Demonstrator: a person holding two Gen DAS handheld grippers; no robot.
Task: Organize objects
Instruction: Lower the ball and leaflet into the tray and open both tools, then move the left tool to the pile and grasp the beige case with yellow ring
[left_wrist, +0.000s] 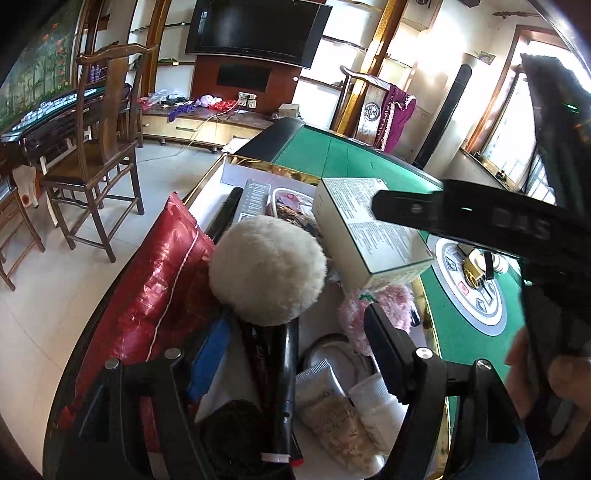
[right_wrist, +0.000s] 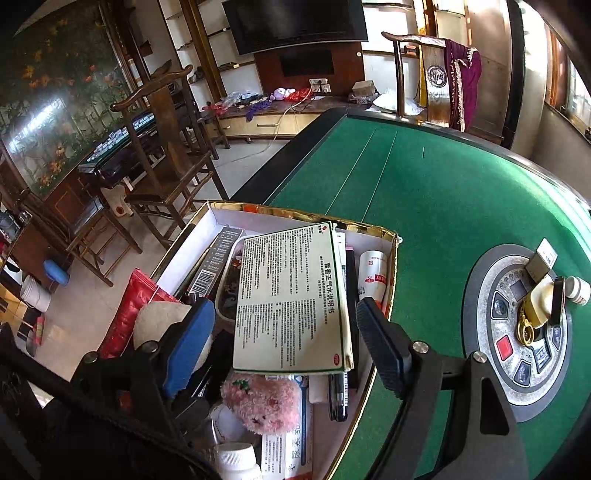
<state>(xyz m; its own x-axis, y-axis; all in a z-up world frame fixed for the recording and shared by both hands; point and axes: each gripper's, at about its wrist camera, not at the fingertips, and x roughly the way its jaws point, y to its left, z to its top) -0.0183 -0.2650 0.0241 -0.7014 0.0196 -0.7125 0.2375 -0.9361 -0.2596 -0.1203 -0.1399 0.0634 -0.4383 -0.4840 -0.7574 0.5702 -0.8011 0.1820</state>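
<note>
A gold-rimmed cardboard tray on the green table is crammed with small items. On top of them lies a white medicine box printed with black text. My right gripper is open, a pad on each side of the box with a small gap. In the left wrist view one right finger crosses over the same box. My left gripper is open low over the tray, just behind a white fluffy ball, with black tubes beneath it. A red foil packet lies along the tray's left side.
A pink fluffy toy, cream tubes and a white bottle fill the tray's near end. The table's round centre panel carries keys, a lighter and a small white bottle. Green felt stretches behind. Wooden chairs stand to the left.
</note>
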